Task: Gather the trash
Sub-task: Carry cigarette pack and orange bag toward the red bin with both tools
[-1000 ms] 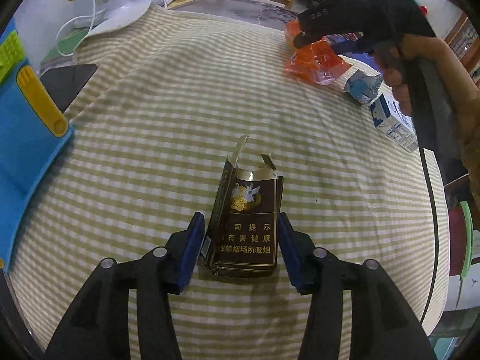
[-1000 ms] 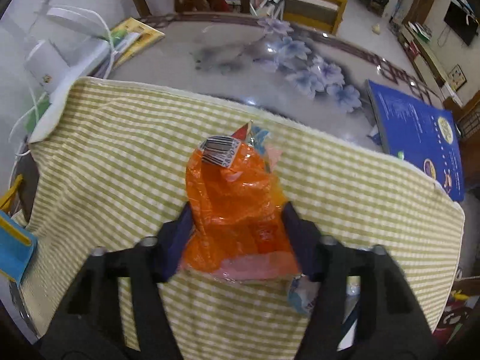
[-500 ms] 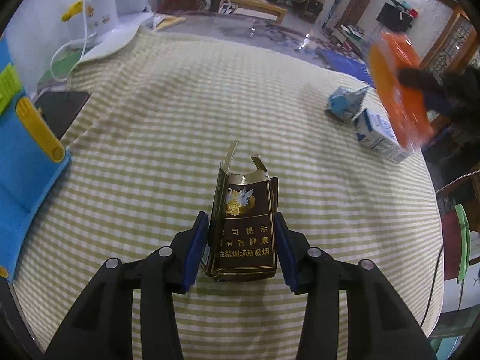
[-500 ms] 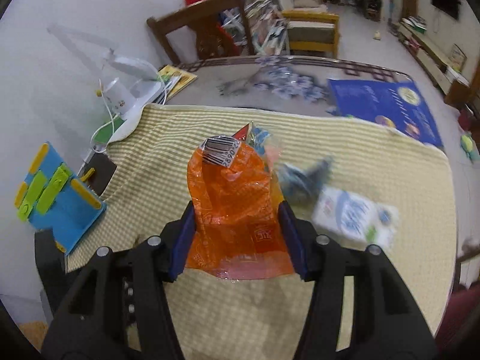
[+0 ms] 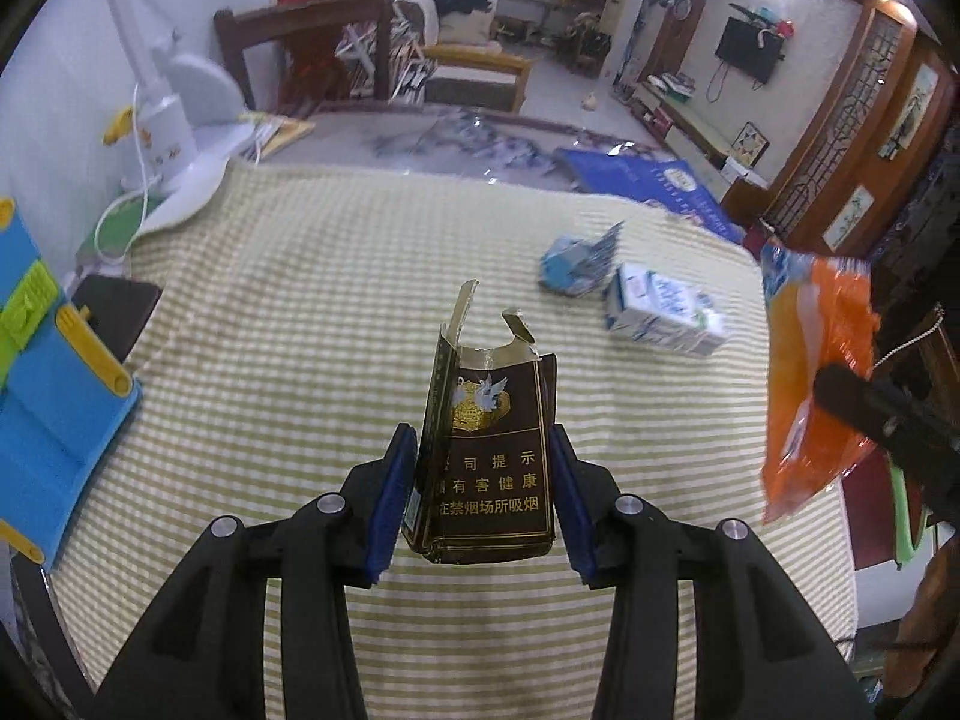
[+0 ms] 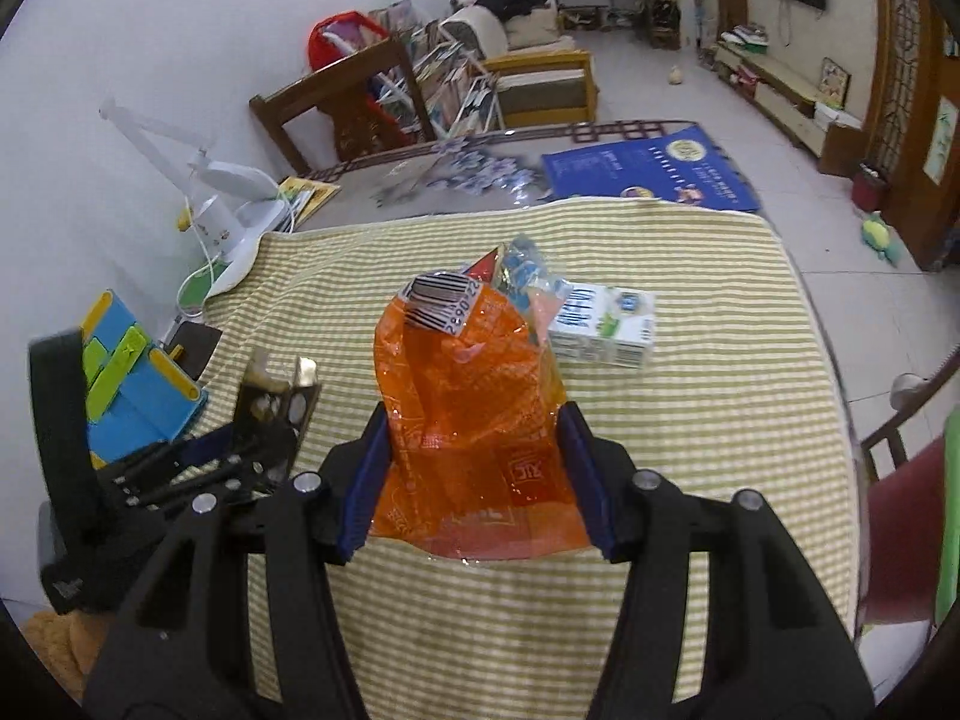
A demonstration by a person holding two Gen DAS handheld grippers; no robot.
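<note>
Both pieces have now risen off the striped surface (image 5: 300,312): the left claw (image 5: 483,495) pinches the torn cigarette pack (image 5: 489,450), the right claw (image 6: 477,480) pinches the orange wrapper (image 6: 468,420). 2 items remain: the milk carton (image 5: 663,315) and the crumpled blue packet (image 5: 576,261).

Partly hidden trash
Blue crumpled wrapper (image 6: 521,261) at twelve o'clock mostly behind orange bag (image 6: 474,420); milk carton (image 6: 606,324) left end covered.

My left gripper (image 5: 483,501) and my right gripper (image 6: 477,480) look alike, each a matte black plastic frame of two angular fingers lined with blue pads (image 5: 390,498) and studded with round silver screw heads (image 6: 306,482) near the knuckles.
</note>
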